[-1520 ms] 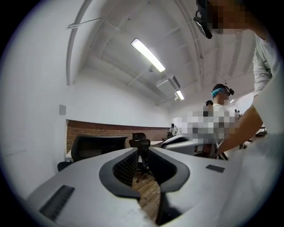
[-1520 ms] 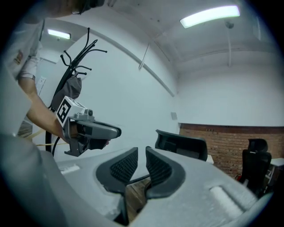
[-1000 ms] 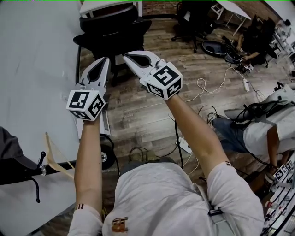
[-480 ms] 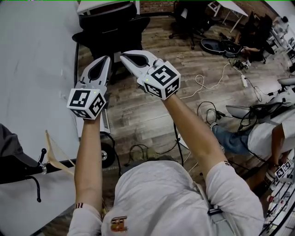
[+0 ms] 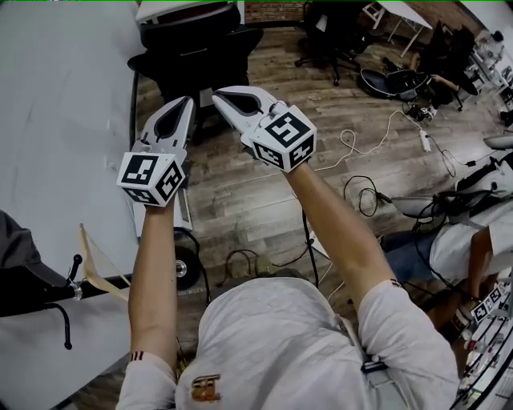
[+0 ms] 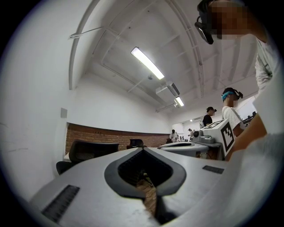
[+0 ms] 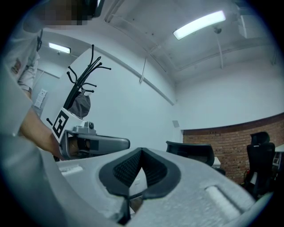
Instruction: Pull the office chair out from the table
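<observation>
**Two closed, empty grippers held up in front of a tucked-in black chair**

The chair is a black office chair with a tall, wide back and a dark seat. It stands at the top of the head view, pushed in against a white table. A pale wall is on its left, and it rests on a wood-plank floor. It is ahead of both grippers, and neither one touches it.

The person's bare forearms reach forward side by side. The left gripper has its jaws closed, tips meeting, with nothing held. Only floor shows through the oval gap behind the tips. The right gripper is just beside it. Its jaws are also closed tip to tip and empty. The two grippers lie close together but apart.

The head view alone shows the floor. It also shows loose cables and a seated person at the right edge.

The left gripper view looks out almost level. It shows the chair's back low on the left and a brick wall behind it. A ceiling light is overhead and people stand far off.

The right gripper view alone shows a black coat rack with a dark garment against the wall. A second dark chair is at its right edge.
</observation>
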The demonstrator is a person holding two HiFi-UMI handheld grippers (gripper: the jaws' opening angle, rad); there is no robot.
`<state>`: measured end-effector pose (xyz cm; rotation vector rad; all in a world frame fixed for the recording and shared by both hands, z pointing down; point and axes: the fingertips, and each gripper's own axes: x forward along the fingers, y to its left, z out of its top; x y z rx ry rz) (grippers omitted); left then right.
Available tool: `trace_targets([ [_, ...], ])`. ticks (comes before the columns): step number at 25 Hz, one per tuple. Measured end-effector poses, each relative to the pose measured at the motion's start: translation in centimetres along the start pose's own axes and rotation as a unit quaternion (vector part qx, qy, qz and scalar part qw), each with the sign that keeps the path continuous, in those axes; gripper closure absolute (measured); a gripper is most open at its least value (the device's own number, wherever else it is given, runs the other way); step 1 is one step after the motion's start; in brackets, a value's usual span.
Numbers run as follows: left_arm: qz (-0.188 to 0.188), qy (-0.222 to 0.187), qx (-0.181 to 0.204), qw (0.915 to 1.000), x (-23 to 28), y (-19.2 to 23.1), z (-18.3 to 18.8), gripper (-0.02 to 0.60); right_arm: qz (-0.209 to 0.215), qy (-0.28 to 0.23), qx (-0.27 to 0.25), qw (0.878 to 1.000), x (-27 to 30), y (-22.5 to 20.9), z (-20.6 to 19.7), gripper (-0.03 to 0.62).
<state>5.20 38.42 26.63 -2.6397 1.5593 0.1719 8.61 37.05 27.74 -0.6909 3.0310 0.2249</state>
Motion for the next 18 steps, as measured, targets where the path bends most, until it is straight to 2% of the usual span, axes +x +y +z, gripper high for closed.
trace_targets([
  [18, -0.009, 0.000, 0.001, 1.0000, -0.6, -1.6, 0.1, 0.581, 0.001, -0.001, -0.008, 1.000, -1.5, 0.6, 0.6, 0.594],
])
